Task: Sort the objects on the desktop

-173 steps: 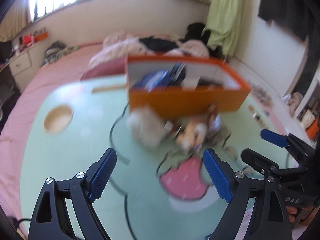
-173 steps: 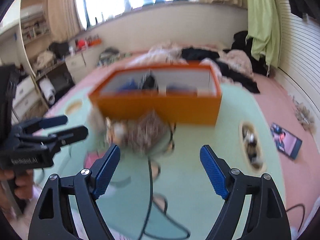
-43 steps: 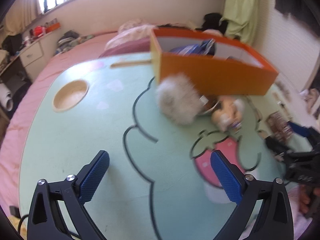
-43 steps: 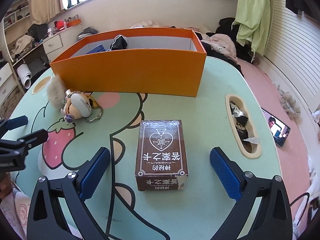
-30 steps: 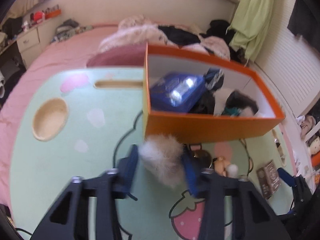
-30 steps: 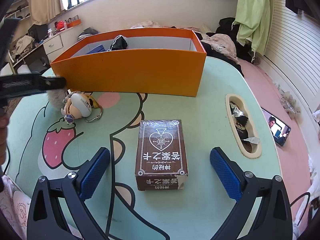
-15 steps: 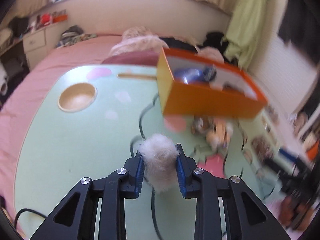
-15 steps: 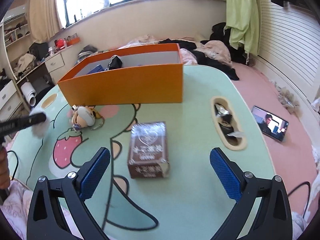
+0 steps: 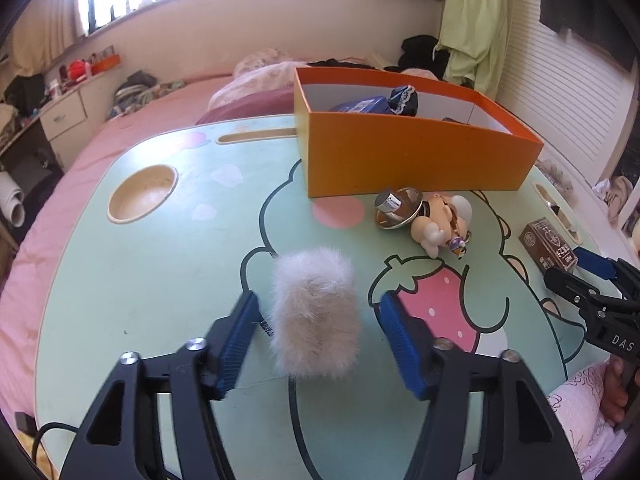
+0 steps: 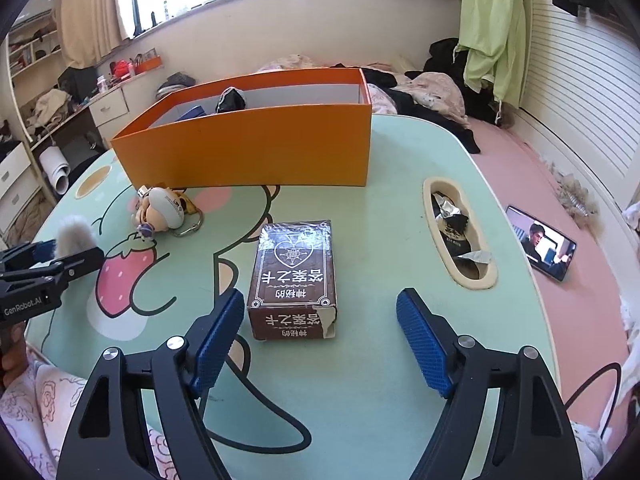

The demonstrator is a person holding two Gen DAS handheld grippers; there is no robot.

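- Two hand-held grippers work over the mint-green table, each pointing slantwise down at it.
- Left gripper: its jaws are opening, and the fluffy white pompom sits between the blue pads with a gap on either side, so nothing presses it.
- The pompom's long axis runs away from this gripper, along the line of its fingers.
- Ahead and to the right of it lie a doll keychain and, beyond that, the orange box; bare tabletop spreads to its left.
- Right gripper: its jaws are closing, and the brown card box lies flat just ahead, its near short end not yet between the pads.
- The card box's long axis points away from this gripper toward the orange box, with open table all round it.
- A recessed slot lies right of it.
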